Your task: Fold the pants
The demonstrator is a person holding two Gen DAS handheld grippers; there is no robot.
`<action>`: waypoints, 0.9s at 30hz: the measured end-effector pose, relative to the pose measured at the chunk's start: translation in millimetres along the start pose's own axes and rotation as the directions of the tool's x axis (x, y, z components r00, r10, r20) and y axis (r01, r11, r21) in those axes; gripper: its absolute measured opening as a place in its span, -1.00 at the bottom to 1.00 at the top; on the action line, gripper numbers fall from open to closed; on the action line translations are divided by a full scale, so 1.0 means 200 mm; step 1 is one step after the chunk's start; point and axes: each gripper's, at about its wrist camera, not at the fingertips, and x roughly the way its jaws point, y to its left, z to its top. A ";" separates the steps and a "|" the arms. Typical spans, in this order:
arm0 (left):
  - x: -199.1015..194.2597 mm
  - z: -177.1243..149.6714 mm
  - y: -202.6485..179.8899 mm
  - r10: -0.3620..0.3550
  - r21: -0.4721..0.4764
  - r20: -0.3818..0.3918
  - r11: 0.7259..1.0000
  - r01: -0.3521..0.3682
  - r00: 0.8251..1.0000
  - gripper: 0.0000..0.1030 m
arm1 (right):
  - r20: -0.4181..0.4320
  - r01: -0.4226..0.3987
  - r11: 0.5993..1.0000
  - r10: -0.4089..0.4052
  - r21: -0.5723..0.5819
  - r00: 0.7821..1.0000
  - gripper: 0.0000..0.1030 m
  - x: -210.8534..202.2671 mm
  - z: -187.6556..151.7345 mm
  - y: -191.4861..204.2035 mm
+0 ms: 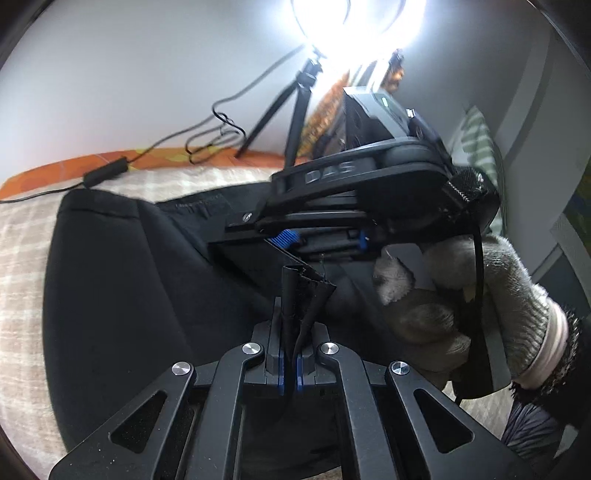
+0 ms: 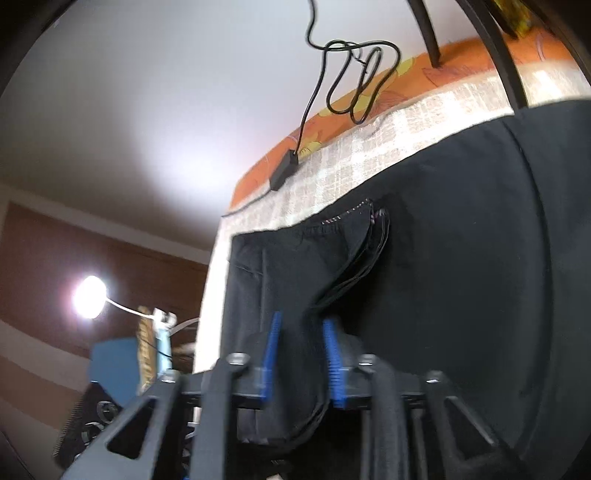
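Note:
Black pants (image 1: 122,266) lie spread on a checked beige cover (image 1: 22,258). My left gripper (image 1: 290,365) is shut on a bunched black edge of the pants (image 1: 301,291), which sticks up between its blue pads. The right gripper (image 1: 354,184) shows ahead in the left wrist view, held by a grey-gloved hand (image 1: 480,295). In the right wrist view the pants (image 2: 443,258) fill the lower right. My right gripper (image 2: 301,354) has black cloth (image 2: 295,354) bunched between its blue pads, with a gap between them.
A black tripod (image 1: 295,110) with a bright ring light (image 1: 354,33) stands at the far edge. A black cable with an inline switch (image 1: 105,173) lies across the orange sheet (image 1: 74,166); it also shows in the right wrist view (image 2: 284,170). A lamp (image 2: 88,297) glows at the left.

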 end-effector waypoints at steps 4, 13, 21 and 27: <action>-0.02 -0.01 -0.04 -0.006 0.038 -0.058 0.999 0.008 0.998 -0.60 | 0.042 0.103 0.991 -0.099 -0.090 0.994 -0.97 -0.04 -0.01 0.05; -0.34 -0.07 0.00 0.095 0.116 -0.010 0.989 -0.093 0.995 -0.45 | 0.134 0.164 0.972 -0.143 -0.165 0.981 -0.98 -0.20 0.04 0.08; -0.29 0.01 0.20 0.190 -0.006 0.015 0.982 -0.190 0.982 -0.45 | 0.187 0.218 0.961 -0.185 -0.172 0.965 -0.98 -0.49 0.00 0.01; -0.12 0.04 0.10 0.159 0.026 -0.006 0.987 -0.159 0.987 -0.45 | 0.231 0.297 0.949 -0.266 -0.108 0.936 -0.98 -0.75 -0.01 -0.18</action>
